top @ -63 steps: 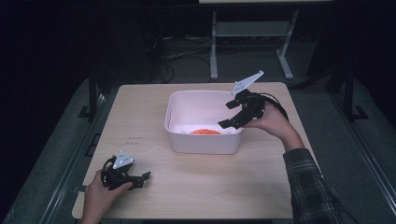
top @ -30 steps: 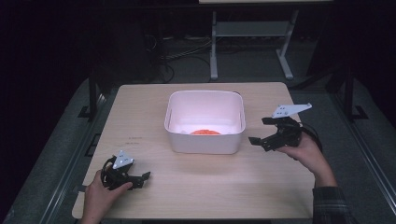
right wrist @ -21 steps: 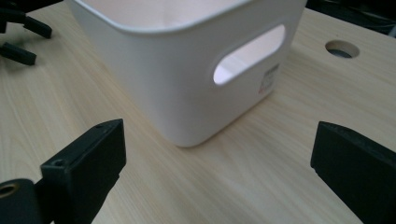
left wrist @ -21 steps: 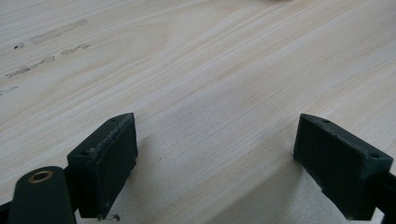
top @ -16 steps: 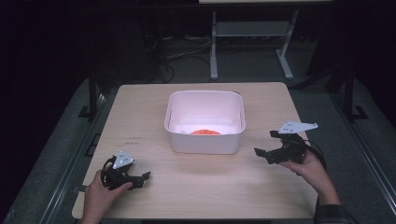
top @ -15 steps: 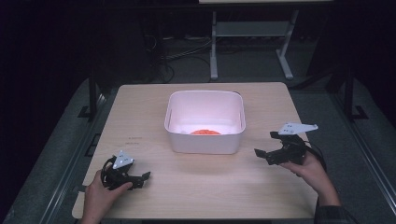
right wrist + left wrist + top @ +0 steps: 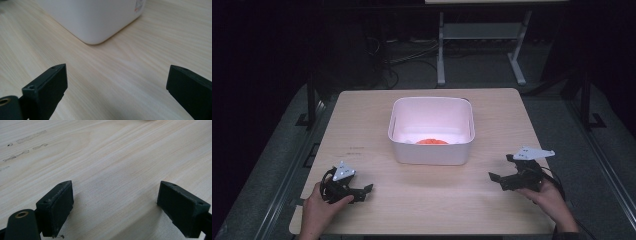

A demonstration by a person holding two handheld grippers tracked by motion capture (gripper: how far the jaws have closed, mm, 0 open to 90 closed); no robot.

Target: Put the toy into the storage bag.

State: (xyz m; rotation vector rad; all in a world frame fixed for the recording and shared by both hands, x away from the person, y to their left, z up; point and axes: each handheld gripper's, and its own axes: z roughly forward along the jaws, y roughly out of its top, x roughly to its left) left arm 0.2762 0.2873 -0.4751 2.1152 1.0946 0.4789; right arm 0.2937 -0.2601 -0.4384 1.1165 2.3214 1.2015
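Nearest the person, both grippers sit low over the table (image 7: 427, 210) with nothing in them: left gripper (image 7: 362, 192) at the front-left corner, jaws spread wide over bare wood, and right gripper (image 7: 498, 179) at the front right, jaws just as wide and aimed at the white tub (image 7: 430, 152). Farther back, an orange thing (image 7: 432, 142) lies inside the tub, maybe a lid or fruit, too dim to tell. Looks like the drop-off is finished, so next move is probably just parking both hands.

Tub (image 7: 432, 150) between claws, mid-table (image 7: 362, 120)
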